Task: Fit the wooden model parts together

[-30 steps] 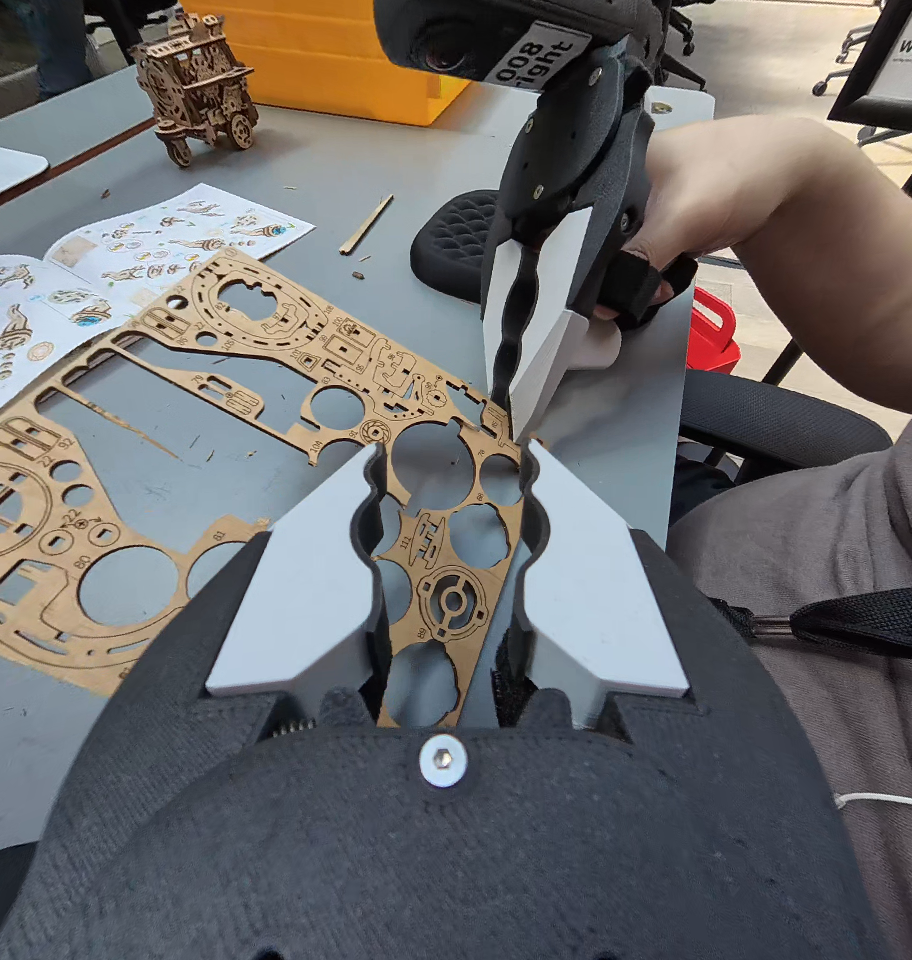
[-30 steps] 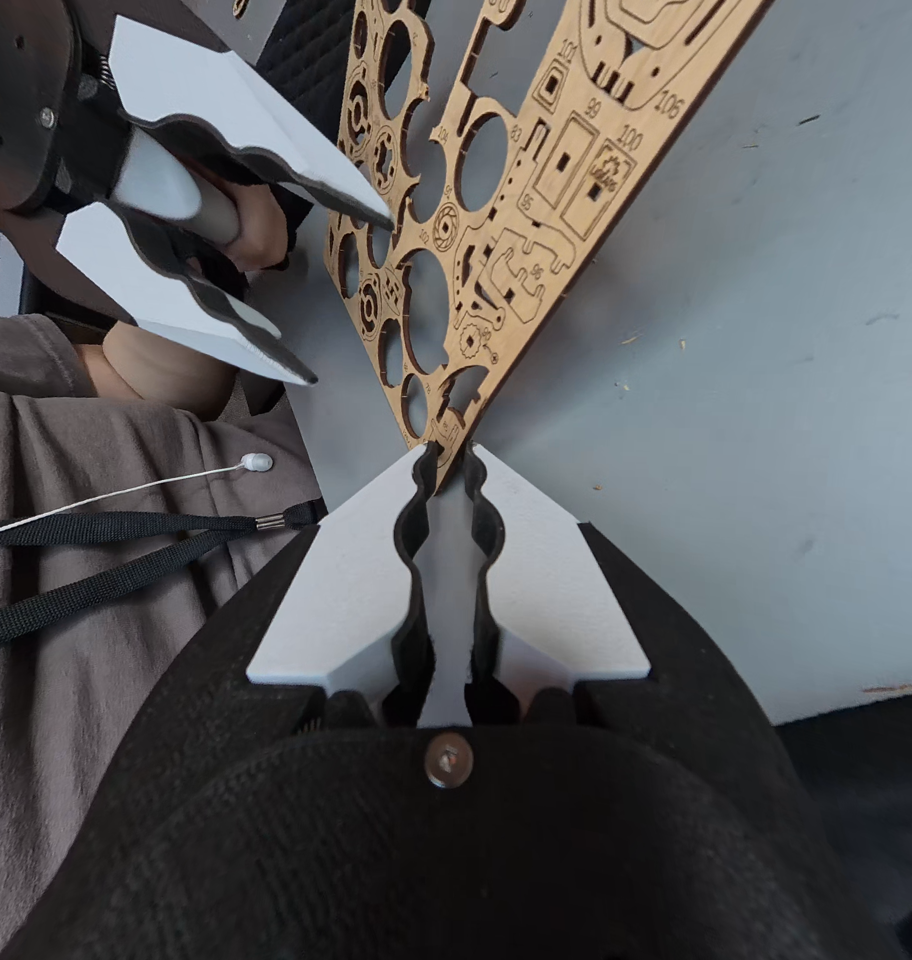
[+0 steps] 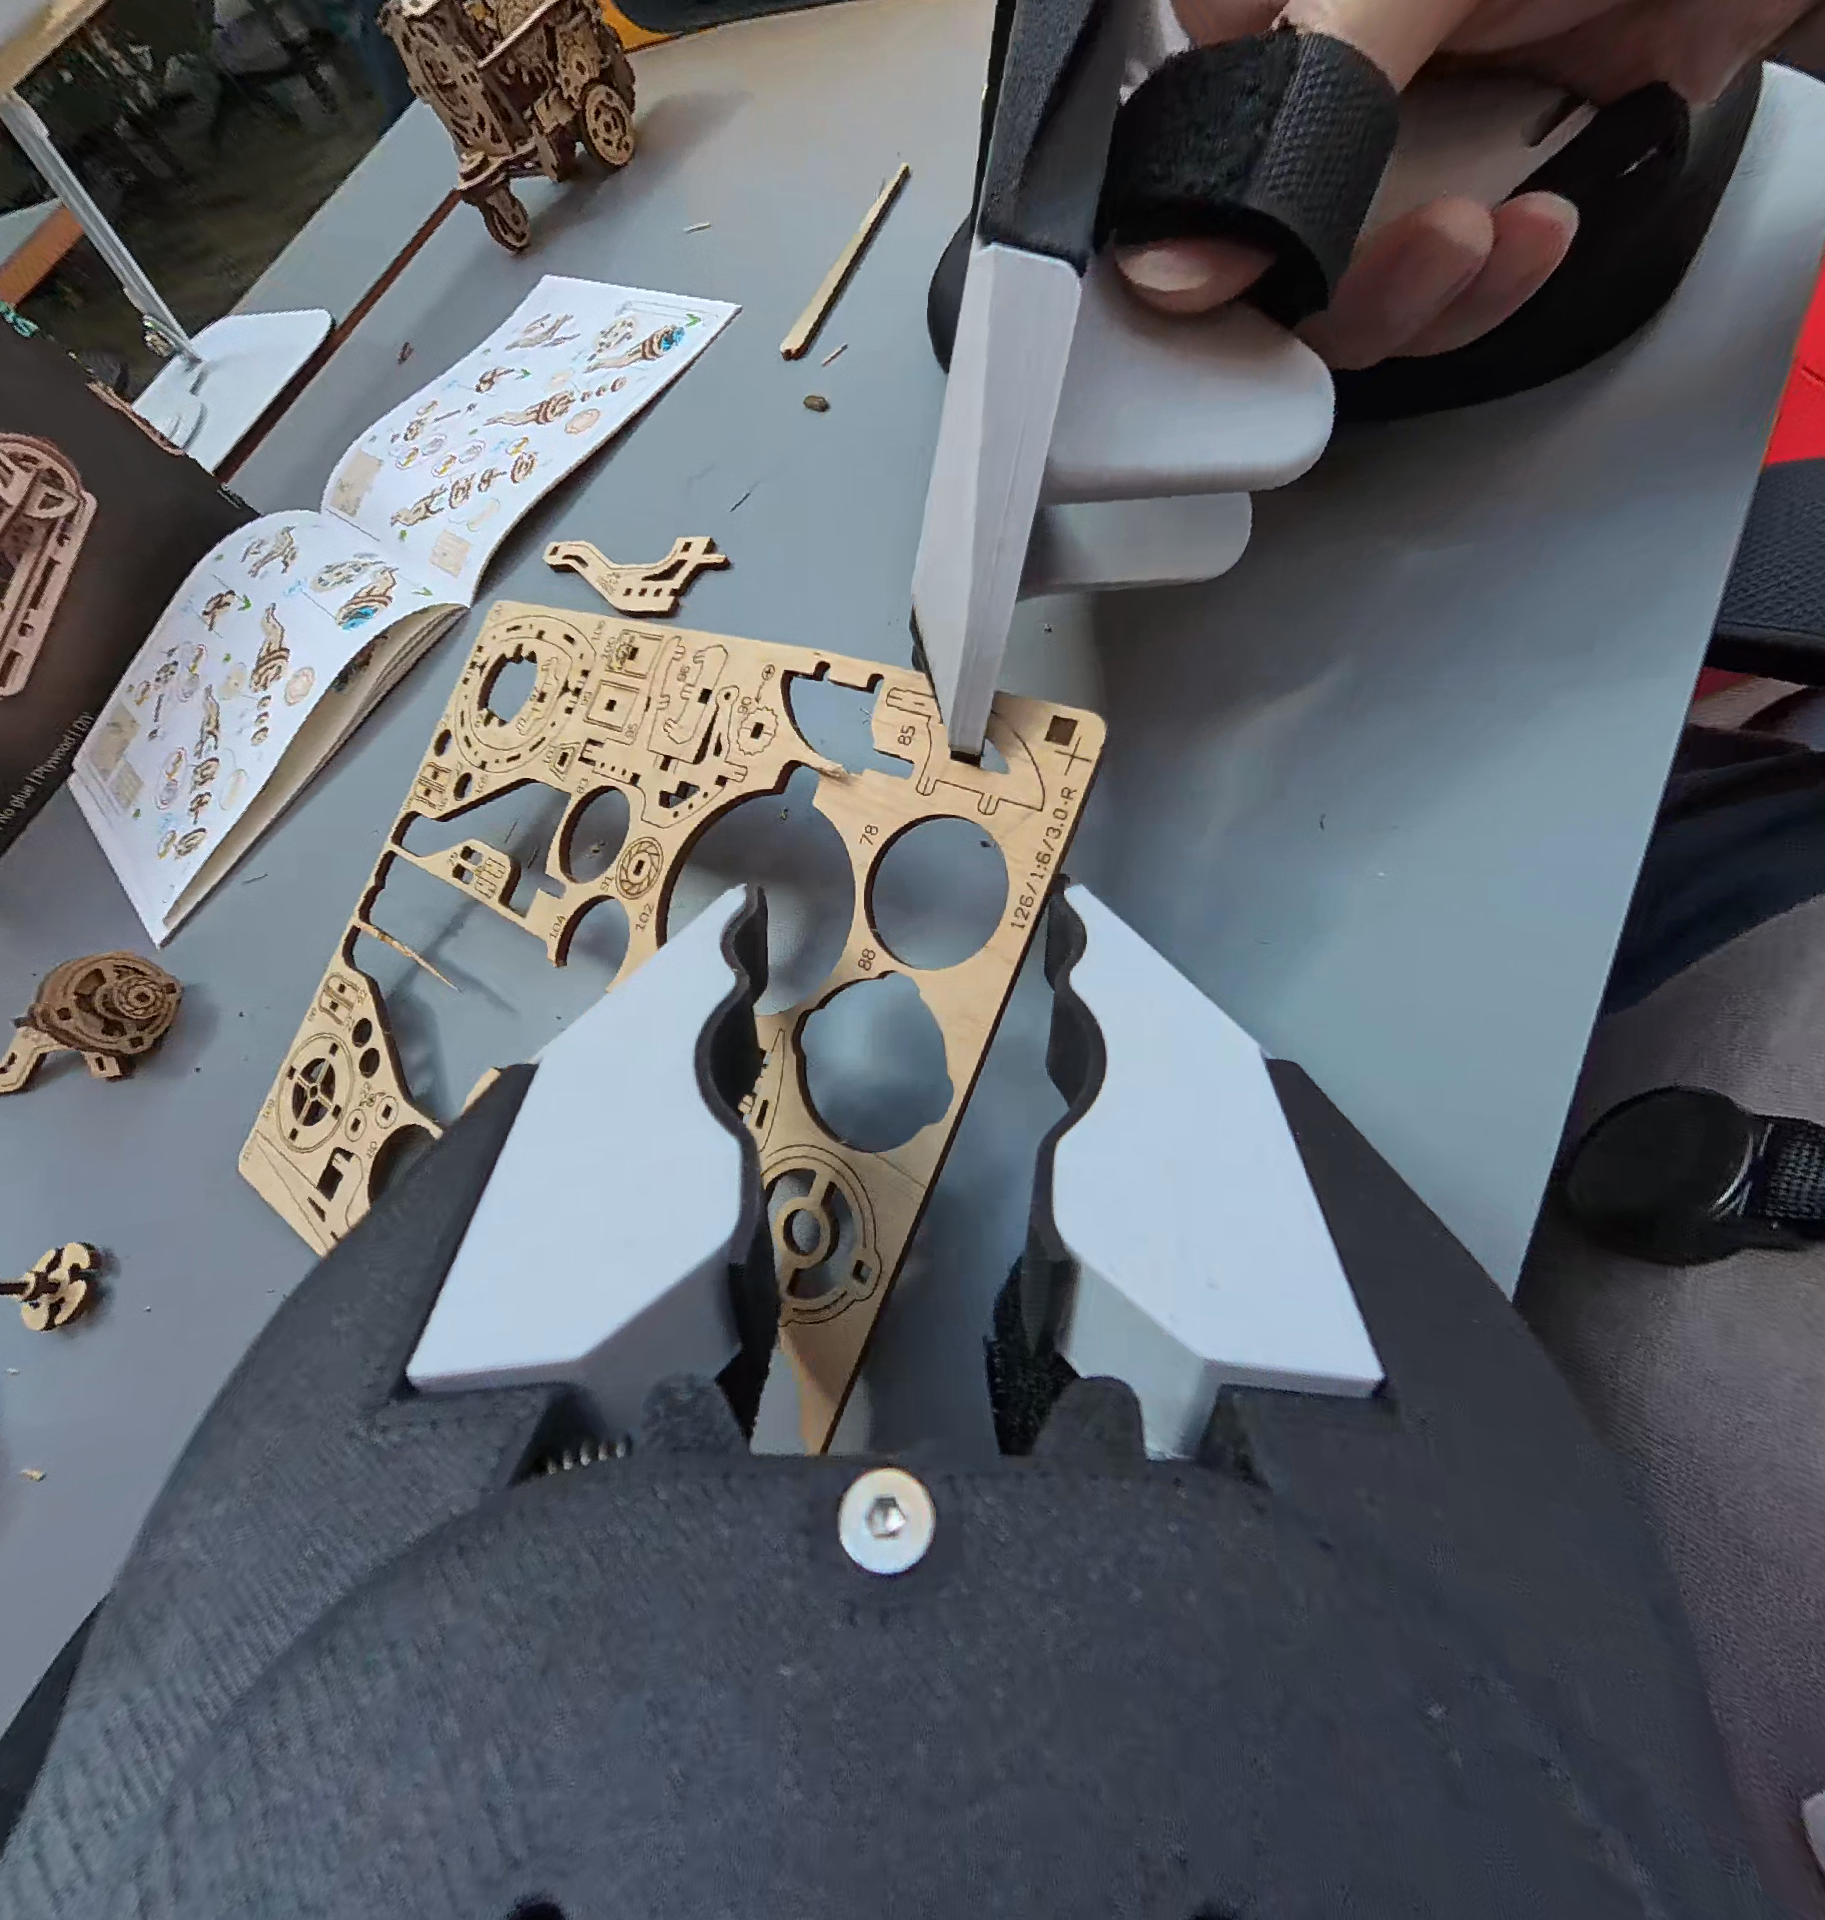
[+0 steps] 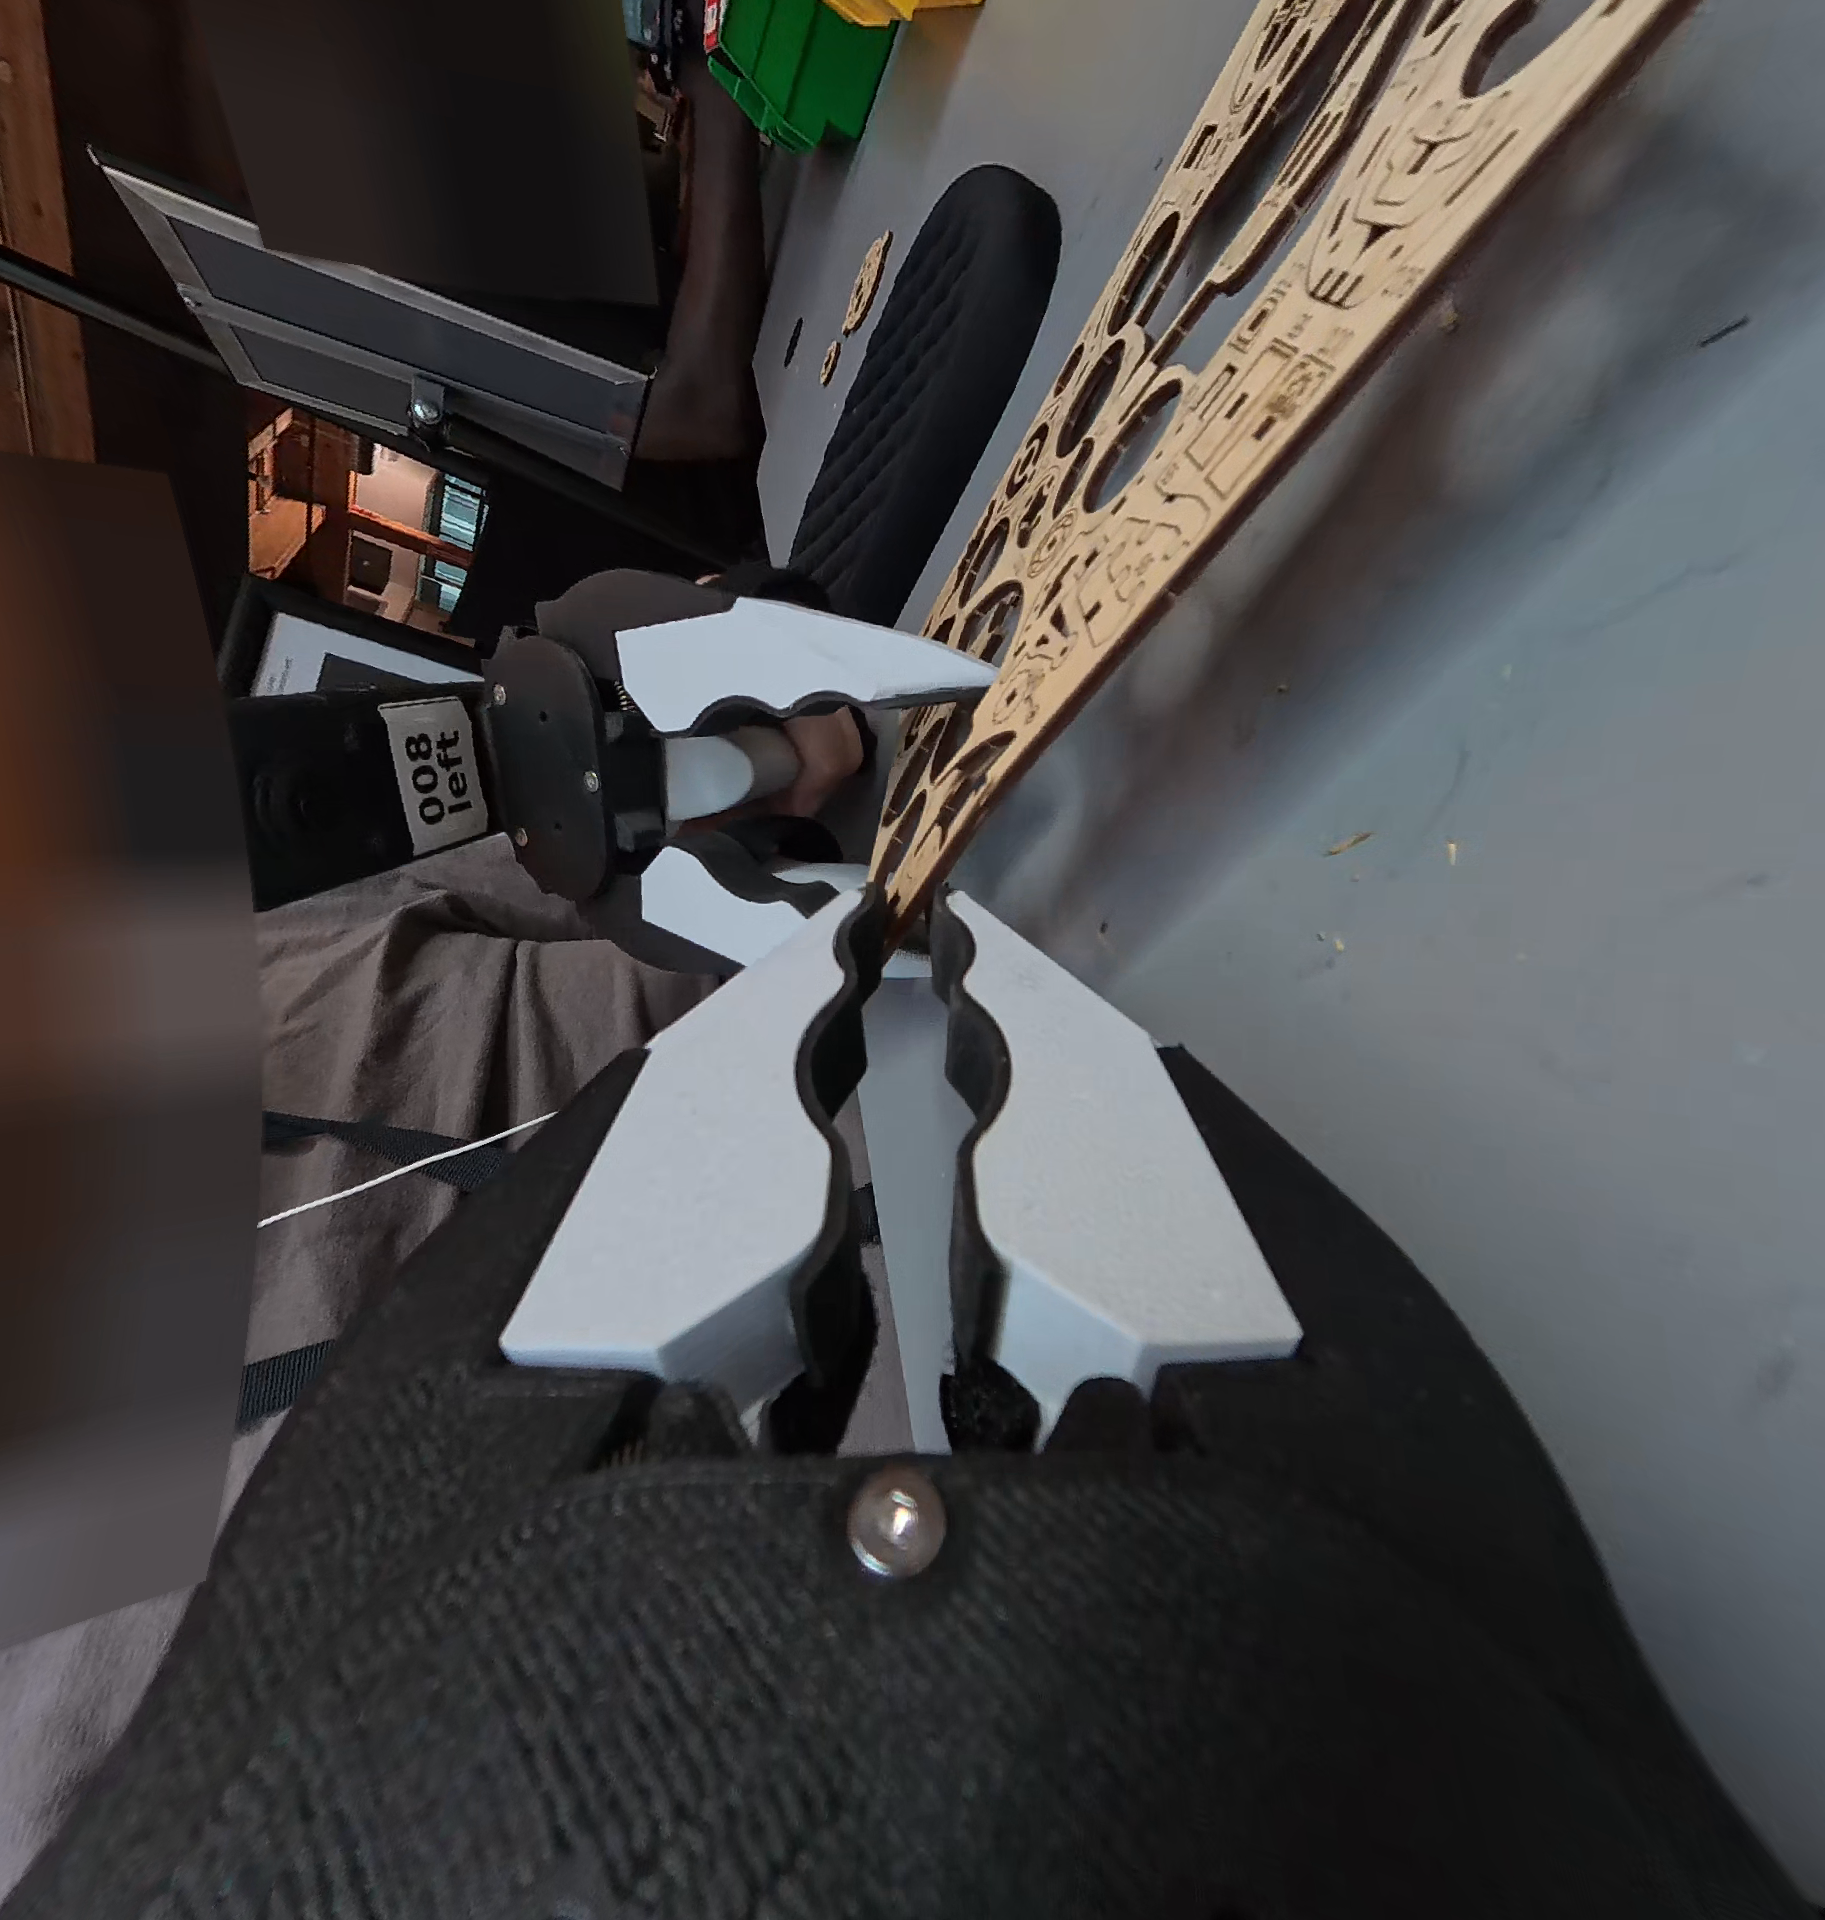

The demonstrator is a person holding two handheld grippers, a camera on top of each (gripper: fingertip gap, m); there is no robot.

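The wooden sheet (image 3: 918, 800) is pale tan with dark burnt cut lines. The counter (image 3: 1355, 831) is plain grey. Each hand-held gripper (image 3: 897, 935) has light grey fingers (image 3: 617, 1122), black wavy pads and black body.

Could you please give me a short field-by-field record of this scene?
Surface: grey table
Workpiece: wooden sheet, many parts already punched out
Left gripper: open, fingers either side of the sheet's near edge
Right gripper: tips at the sheet's far corner; grip unclear
Nearby: open booklet, loose wooden piece
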